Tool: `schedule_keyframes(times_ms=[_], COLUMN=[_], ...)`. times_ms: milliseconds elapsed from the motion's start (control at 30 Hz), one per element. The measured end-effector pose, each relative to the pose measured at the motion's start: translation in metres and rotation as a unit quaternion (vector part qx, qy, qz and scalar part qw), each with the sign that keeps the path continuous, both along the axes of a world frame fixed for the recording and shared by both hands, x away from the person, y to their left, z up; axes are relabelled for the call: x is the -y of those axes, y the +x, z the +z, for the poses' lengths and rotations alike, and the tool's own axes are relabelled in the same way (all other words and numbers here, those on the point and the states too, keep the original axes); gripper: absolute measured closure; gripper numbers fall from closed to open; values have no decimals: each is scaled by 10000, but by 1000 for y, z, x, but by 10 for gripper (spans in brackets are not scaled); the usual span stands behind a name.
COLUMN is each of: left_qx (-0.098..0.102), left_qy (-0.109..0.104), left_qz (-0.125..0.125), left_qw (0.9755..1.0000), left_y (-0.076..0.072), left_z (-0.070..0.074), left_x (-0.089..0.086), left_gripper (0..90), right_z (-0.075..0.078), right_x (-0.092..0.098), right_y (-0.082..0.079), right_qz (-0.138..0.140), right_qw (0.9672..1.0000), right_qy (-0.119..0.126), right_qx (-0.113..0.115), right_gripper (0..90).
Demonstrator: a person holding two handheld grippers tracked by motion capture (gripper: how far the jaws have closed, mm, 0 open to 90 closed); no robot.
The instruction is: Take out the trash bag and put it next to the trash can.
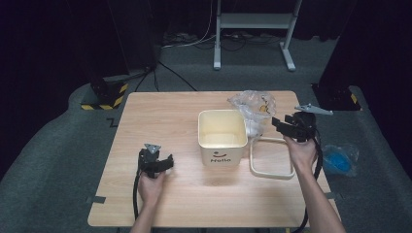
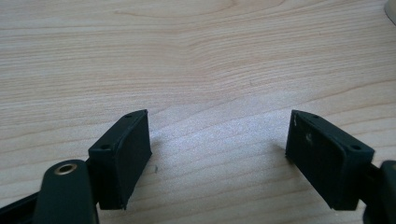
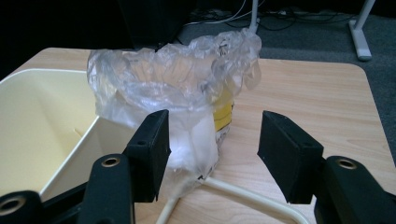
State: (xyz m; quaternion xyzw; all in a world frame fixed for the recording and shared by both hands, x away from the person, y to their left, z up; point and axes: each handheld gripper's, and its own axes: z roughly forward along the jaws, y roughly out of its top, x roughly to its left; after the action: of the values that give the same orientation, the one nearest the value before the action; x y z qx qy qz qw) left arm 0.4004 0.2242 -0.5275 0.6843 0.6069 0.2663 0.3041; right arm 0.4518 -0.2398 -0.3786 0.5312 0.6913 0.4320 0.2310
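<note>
One cream bin [image 1: 222,136], one clear plastic bag [image 1: 252,108], one cream frame [image 1: 270,158], two grippers [image 1: 158,162] [image 1: 287,127].

A blue crumpled bag [image 1: 340,160] lies on the grey floor [image 1: 58,145] just right of the counter [image 1: 165,116]. Behind the counter stands a white metal frame [image 1: 252,22] with cables [image 1: 194,41] beside it, and a black-and-yellow striped base [image 1: 104,99] sits at the far left.

Both hands hold open-jawed tools: left tool [image 1: 156,162], right tool [image 1: 291,127].
</note>
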Motion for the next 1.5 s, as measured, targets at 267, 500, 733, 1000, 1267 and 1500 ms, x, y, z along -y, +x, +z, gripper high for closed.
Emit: schedule_keyframes(times_ms=[267,500,733,1000,1267,1500], left_qx=[1,2,2,2,1,0], left_qy=[7,2,8,1,10,10], left_qz=[1,-1,-1,-2,-7,-8], left_qw=[10000,10000,10000,10000,10000,10000], left_y=[0,0,0,0,0,0], left_z=[0,0,0,0,0,0], left_x=[0,0,0,0,0,0], left_gripper=[220,221,221,221,222,221], right_z=[-10,-20,-27,-41,-57,-70], right_x=[9,14,16,22,24,25], right_y=[-9,-16,-24,-31,-34,-36], right_qz=[-77,-159,-263,-356,-332,-330], right_qw=[9999,9997,9995,9993,9991,9985], right_qy=[-50,-120,-146,-130,-91,-90], right_qx=[-94,-102,-7,-39,-230,-427], right_gripper=[485,508,557,574,568,562])
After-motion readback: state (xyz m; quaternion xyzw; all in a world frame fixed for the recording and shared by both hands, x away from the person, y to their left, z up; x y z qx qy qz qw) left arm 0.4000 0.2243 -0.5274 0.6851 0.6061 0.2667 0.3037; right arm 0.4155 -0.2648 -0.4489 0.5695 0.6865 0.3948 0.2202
